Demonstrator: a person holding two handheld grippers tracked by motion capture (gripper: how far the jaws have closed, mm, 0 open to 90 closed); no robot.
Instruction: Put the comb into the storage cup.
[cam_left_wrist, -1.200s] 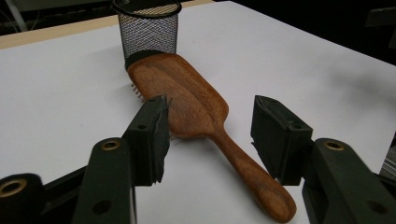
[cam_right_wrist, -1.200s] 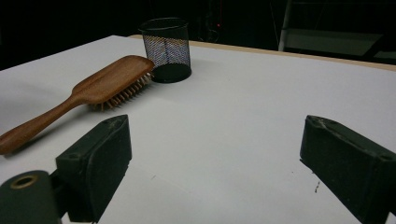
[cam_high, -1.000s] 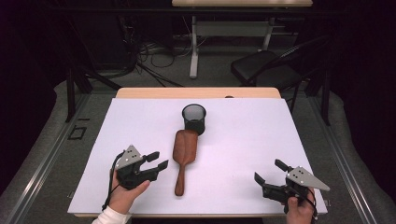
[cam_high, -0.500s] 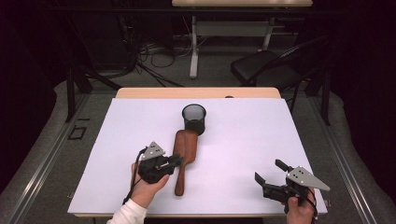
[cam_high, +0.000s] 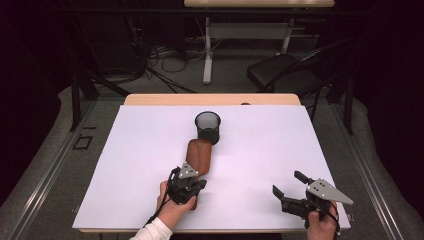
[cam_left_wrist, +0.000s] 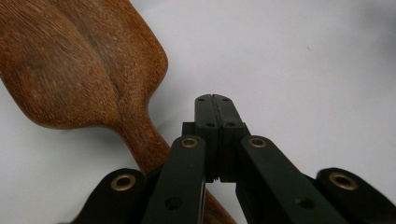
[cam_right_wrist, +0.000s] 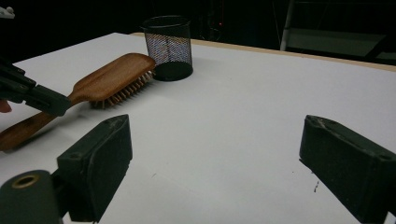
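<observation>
On the white tabletop (cam_high: 125, 165), items are lying as follows.

Item 1: wooden hairbrush (cam_high: 199, 155), brown, lying bristles down with its paddle head pointing away from the person and its handle running back toward the near edge. The head's far end is sitting just beside, possibly touching, item 2. The right gripper view is showing the bristles under the head (cam_right_wrist: 126, 91).

Item 2: black mesh cup (cam_high: 207, 126), standing upright near the middle of the far half of the sheet, open mouth up.

Item 3: left gripper (cam_high: 196, 186), held in the person's left hand (cam_high: 172, 210), hovering over the handle of the brush. Its fingers (cam_left_wrist: 215, 135) are pressing together, pad against pad, with nothing between them; the handle is passing beneath and to one side of them in the left gripper view. A cable is trailing back from it toward the near edge.

Item 4: right gripper (cam_high: 290, 184), held in the person's right hand (cam_high: 320, 226) at the near right corner, well apart from the brush and the cup. Its fingers (cam_right_wrist: 95, 163) are standing wide apart over bare sheet, holding nothing.
</observation>
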